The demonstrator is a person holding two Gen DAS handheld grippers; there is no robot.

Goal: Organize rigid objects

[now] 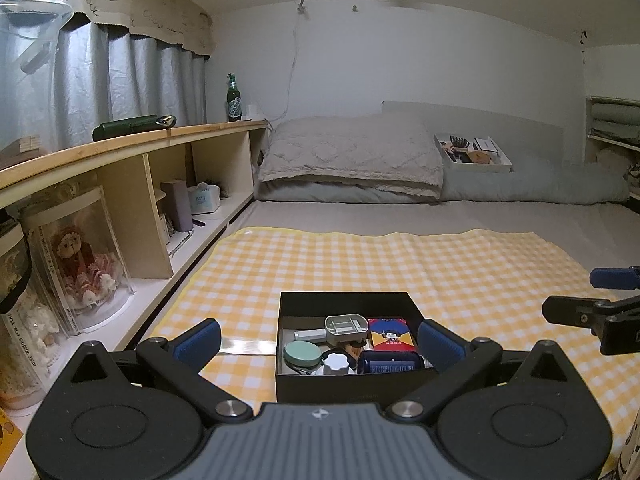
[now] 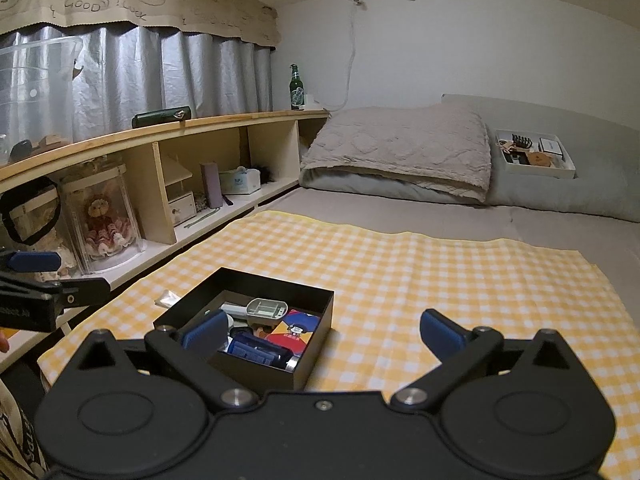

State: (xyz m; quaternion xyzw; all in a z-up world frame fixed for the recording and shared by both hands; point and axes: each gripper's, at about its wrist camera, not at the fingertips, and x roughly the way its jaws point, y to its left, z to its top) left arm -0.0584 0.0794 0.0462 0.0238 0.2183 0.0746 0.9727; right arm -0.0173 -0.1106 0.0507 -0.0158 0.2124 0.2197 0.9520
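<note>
I hold my left gripper [image 1: 320, 338] and right gripper [image 2: 323, 334] spread wide and empty over the black box [image 1: 344, 300] (already full of small items) on the checked cloth [image 1: 440, 264].

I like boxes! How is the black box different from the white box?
The black box sits on the yellow checked cloth, close to both grippers; the white box is far back, beside the pillow. The black box looks deeper, the white box shallow like a tray. Both are open and hold small things.
</note>
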